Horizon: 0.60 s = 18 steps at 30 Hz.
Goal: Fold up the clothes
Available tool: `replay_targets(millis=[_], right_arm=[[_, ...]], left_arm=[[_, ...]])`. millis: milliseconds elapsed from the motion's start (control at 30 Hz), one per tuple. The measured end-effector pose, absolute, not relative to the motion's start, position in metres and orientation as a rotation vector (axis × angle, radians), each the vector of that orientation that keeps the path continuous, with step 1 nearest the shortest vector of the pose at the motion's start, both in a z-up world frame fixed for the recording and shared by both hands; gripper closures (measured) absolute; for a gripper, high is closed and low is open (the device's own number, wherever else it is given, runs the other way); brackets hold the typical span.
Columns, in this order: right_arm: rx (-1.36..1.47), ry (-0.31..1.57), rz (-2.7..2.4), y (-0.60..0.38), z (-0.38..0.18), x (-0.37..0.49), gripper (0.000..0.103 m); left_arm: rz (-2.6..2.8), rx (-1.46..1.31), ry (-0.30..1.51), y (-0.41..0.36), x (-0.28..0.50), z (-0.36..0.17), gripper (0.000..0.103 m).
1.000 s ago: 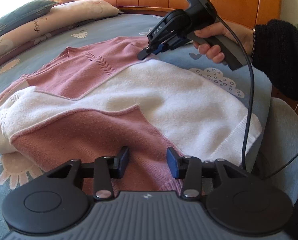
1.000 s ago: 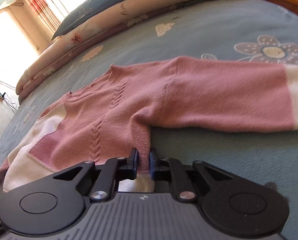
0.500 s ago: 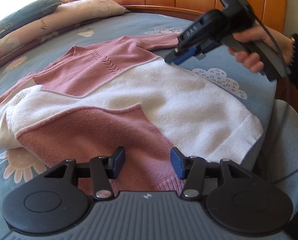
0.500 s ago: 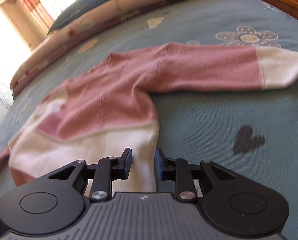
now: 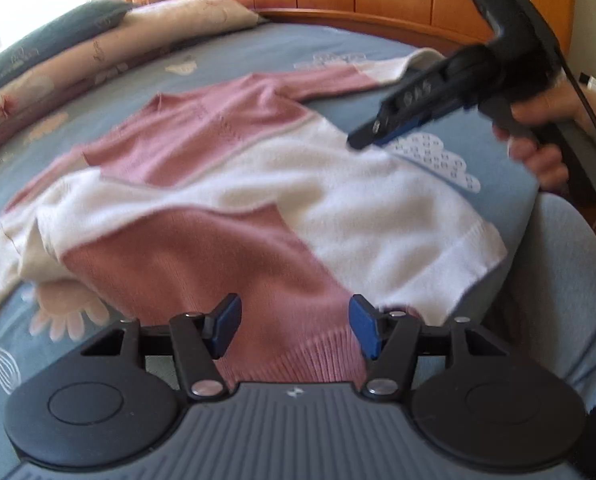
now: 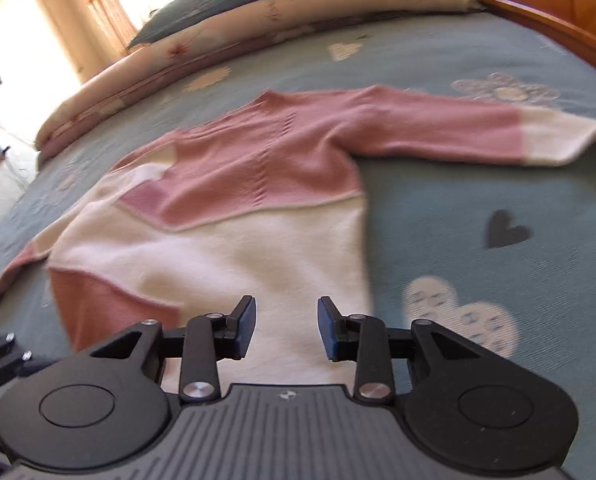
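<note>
Blue bedspread (image 6: 478,184) bears one sweater (image 6: 234,216) (pink-and-white); left gripper (image 5: 294,326) and right gripper (image 6: 285,326) both opening, empty

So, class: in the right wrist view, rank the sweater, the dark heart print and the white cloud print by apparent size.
1. Sweater, clearly largest.
2. White cloud print.
3. Dark heart print, though it lies farther from the camera, so this gap is less certain.

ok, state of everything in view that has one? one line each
sweater: lying flat on the bed, unfolded, held by neither gripper
right sleeve: stretched out straight to the side
left gripper: jaws opening, pads clear of the hem
right gripper: jaws opening, nothing pinched
bed: blue patterned cover, sweater on it
</note>
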State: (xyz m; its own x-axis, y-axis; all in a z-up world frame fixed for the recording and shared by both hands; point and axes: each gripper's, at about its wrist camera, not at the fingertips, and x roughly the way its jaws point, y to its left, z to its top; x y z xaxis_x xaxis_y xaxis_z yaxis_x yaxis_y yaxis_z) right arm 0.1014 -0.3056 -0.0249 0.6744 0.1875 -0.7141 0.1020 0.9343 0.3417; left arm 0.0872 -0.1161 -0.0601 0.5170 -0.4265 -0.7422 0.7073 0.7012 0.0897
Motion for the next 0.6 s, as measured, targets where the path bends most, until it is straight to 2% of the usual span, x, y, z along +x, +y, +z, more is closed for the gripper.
replay_targets(millis=[267,533,600], right_arm=[[0.409,0.839,0.037,-0.317,-0.042,0.064,0.065],[0.309,0.797,0.11,-0.277,-0.002,0.076,0.061],[0.279,0.765,0.195,-0.256,0.013,0.083,0.06]], left_arm=[[-0.654,0.396,0.855,-0.094,0.083,-0.082,0.041],[-0.567,0.365,0.815,-0.061,0.085,-0.064,0.04],[-0.512,0.342,0.81,-0.046,0.093,-0.057,0.037]])
